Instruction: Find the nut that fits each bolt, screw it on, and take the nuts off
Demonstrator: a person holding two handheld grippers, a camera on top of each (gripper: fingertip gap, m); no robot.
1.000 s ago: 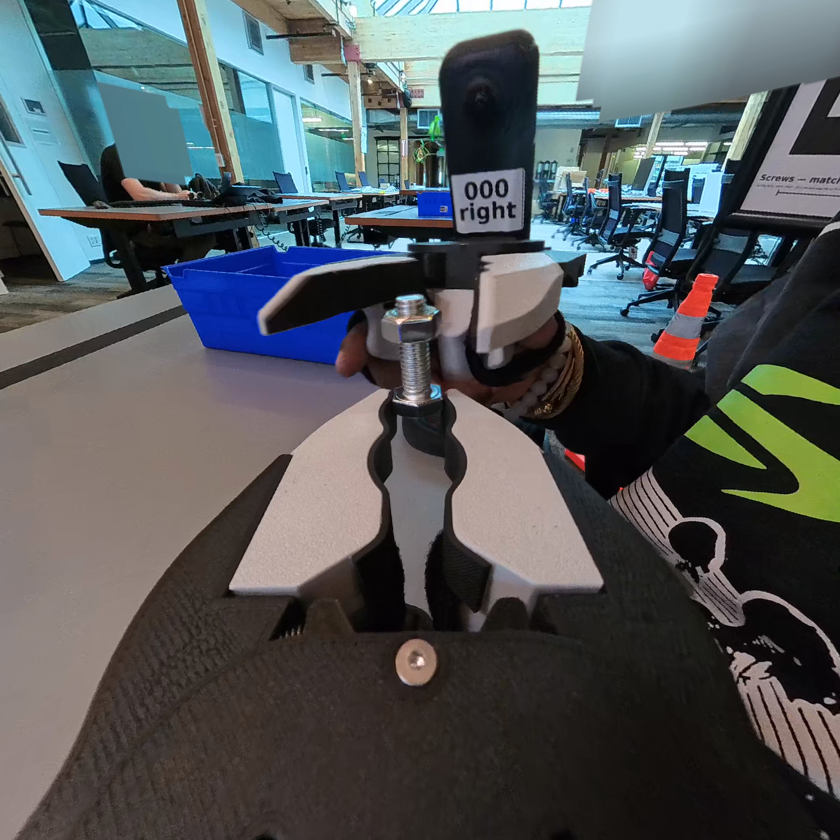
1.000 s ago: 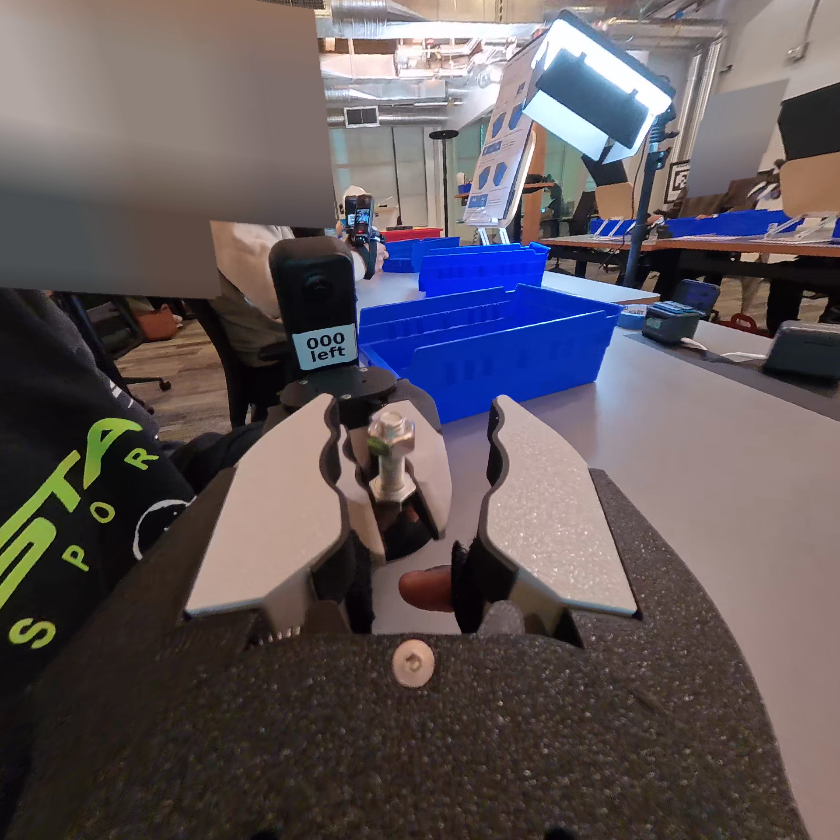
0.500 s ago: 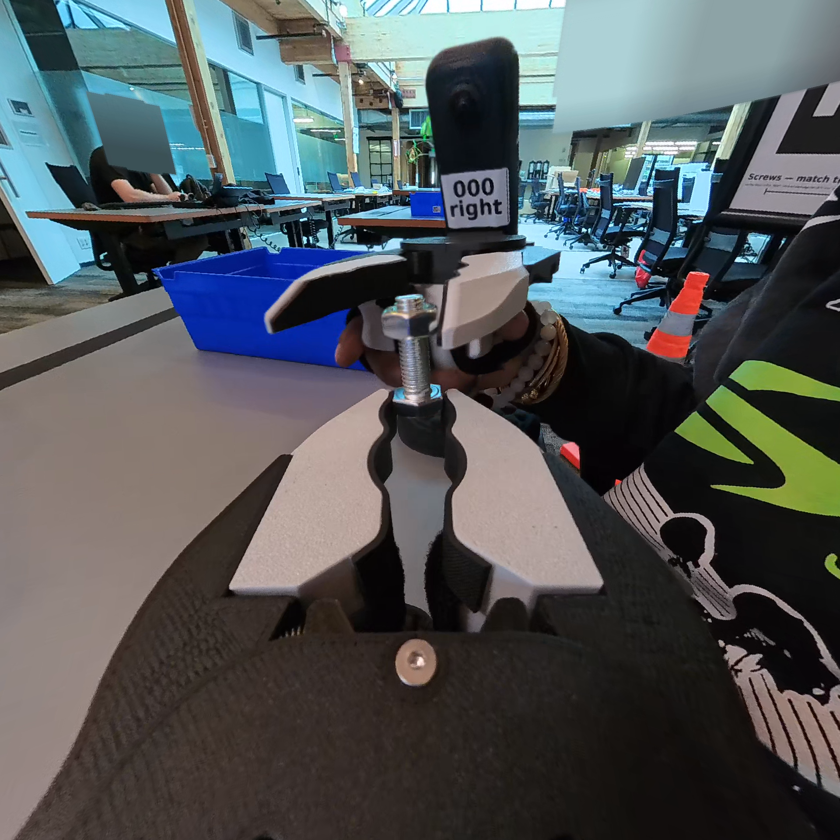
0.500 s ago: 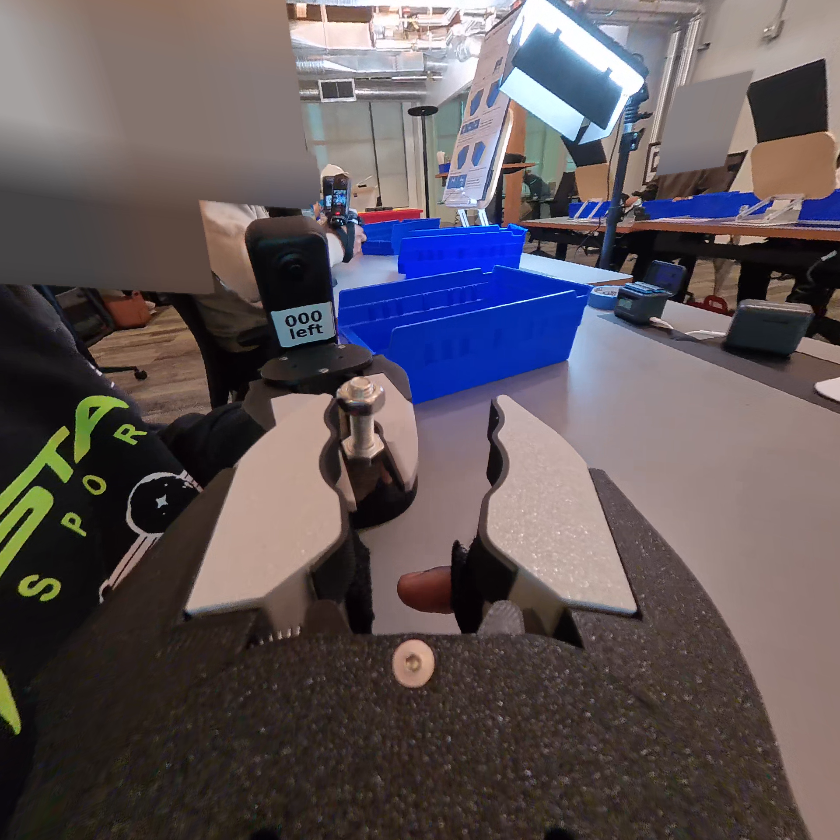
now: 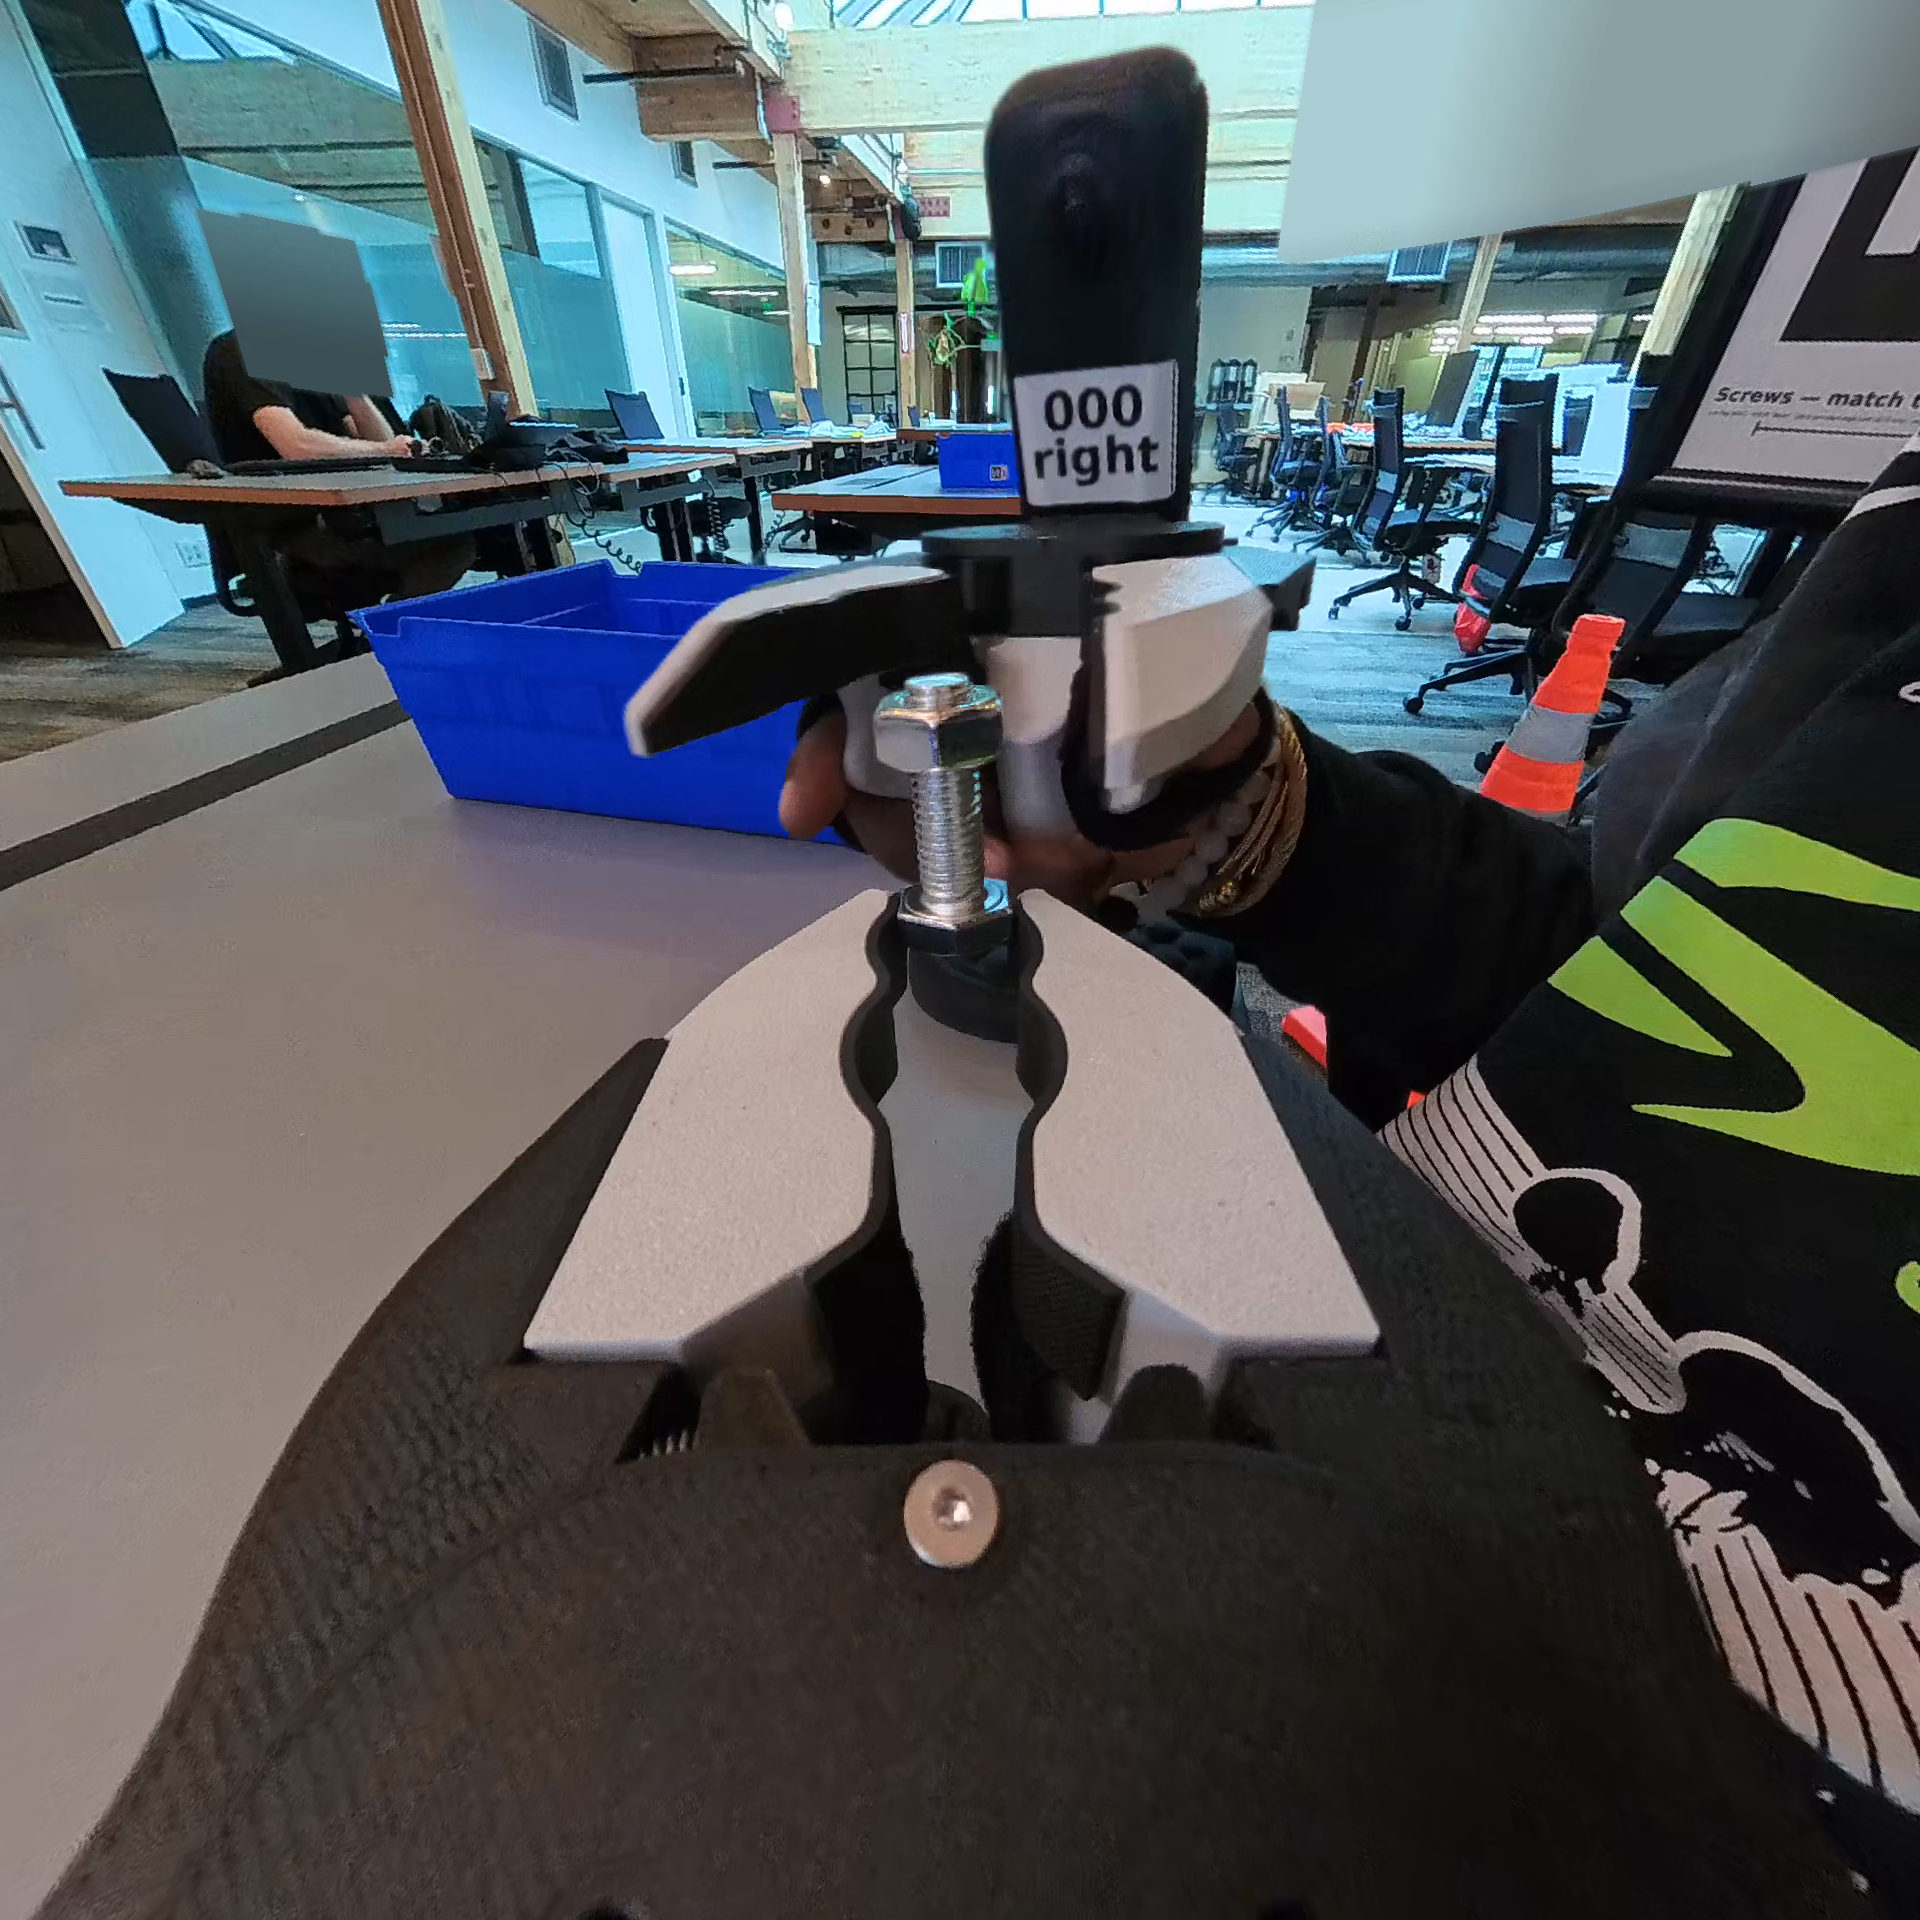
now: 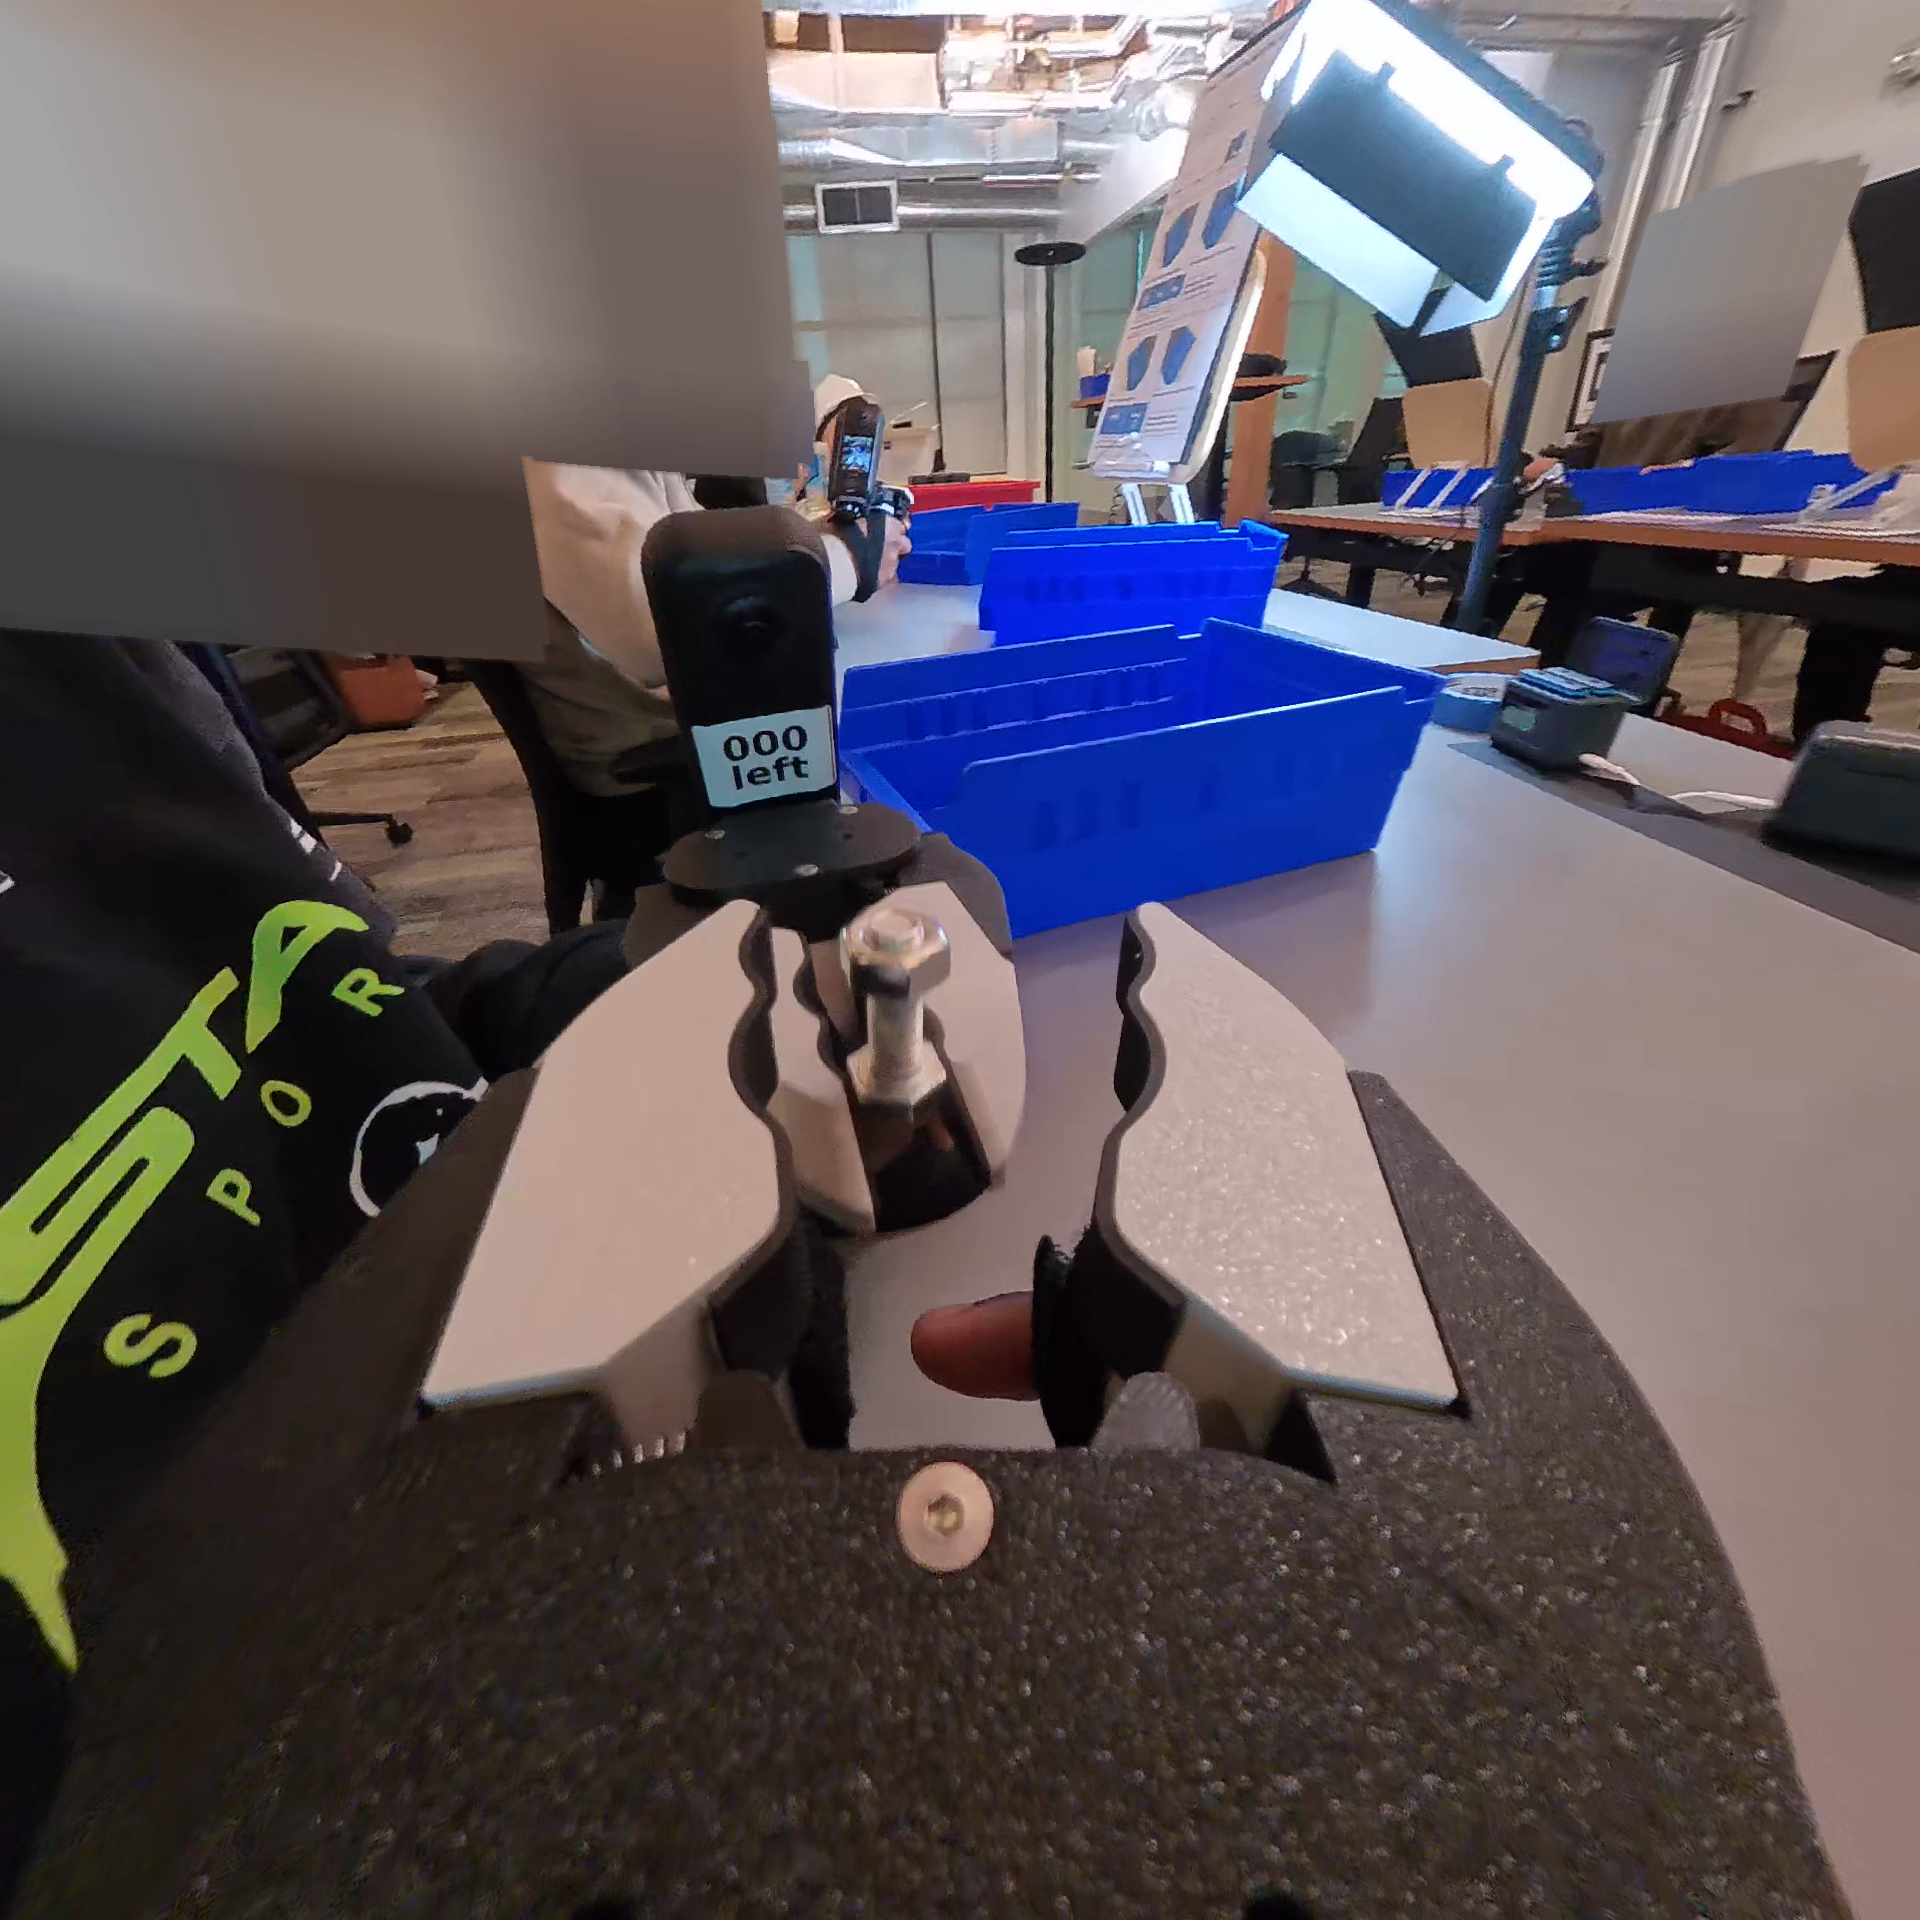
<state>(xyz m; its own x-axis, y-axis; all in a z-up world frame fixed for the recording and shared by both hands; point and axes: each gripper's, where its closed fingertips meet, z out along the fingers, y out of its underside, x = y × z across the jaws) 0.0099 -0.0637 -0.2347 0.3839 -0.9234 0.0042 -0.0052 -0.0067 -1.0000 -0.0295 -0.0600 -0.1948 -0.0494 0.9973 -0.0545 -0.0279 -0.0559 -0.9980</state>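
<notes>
Left gripper [image 5: 954, 940] was pinching the hexagonal head of 1 bolt [image 5: 948, 831], which stood upright above the grey bench [image 5: 312, 1039], threaded shank pointing up. 1 nut [image 5: 938, 727] sat at the top end of the bolt, with the shank tip just showing above it. Right gripper [image 6: 940, 1039] was spread wide, its 2 fingers [image 6: 1226, 1132] apart. In the right wrist view the bolt [image 6: 891, 1023] and nut [image 6: 894, 951] lay between the tips, nearer the left-hand finger; whether that finger touched the nut could not be told. In the left wrist view the right gripper [image 5: 940, 686] stood behind the bolt, level with the nut. A blue bin [image 5: 582, 686] rested on the bench beyond the bolt. An orange cone [image 5: 1553, 727] stood on the floor, well apart from the bolt.
</notes>
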